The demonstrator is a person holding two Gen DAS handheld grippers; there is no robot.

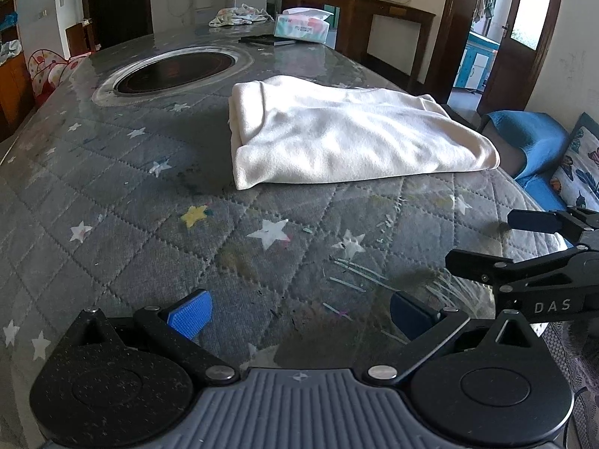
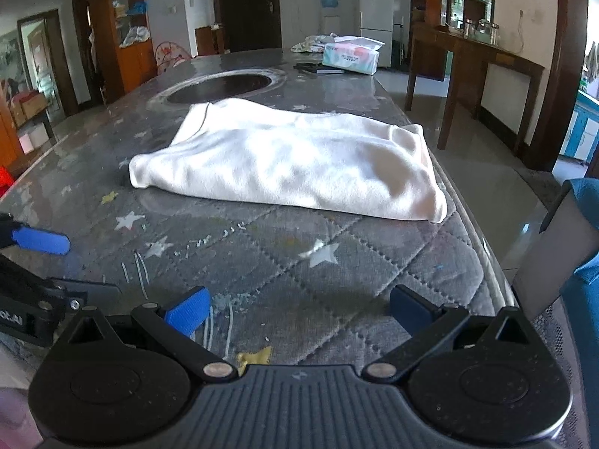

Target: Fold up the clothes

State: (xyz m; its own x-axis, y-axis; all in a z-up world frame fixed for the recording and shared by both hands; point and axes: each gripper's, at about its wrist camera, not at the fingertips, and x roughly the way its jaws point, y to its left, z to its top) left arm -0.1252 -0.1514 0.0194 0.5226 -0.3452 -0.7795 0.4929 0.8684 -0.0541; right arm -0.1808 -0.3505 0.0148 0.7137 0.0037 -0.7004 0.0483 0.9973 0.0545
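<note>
Both grippers, left (image 1: 297, 316) and right (image 2: 297, 312), hover jaws apart, holding nothing, over table's near edge (image 2: 468, 262); white garment (image 1: 348, 134) lies folded beyond — finished or mid-fold, can't tell.

You stand at a long table under a grey quilted star-print cover (image 1: 112, 194), a round dark inset burner (image 1: 176, 71) at its 12 o'clock end. At 1 o'clock a dark wooden sideboard (image 2: 483, 56) lines the pale wall, glass jars (image 2: 481, 30) on top. A white refrigerator (image 2: 376, 7) stands at 12 o'clock beside a dark door (image 2: 249, 3). Daylight enters through an open doorway (image 1: 490, 30) at 2 o'clock onto glossy floor tiles (image 2: 498, 172).
</note>
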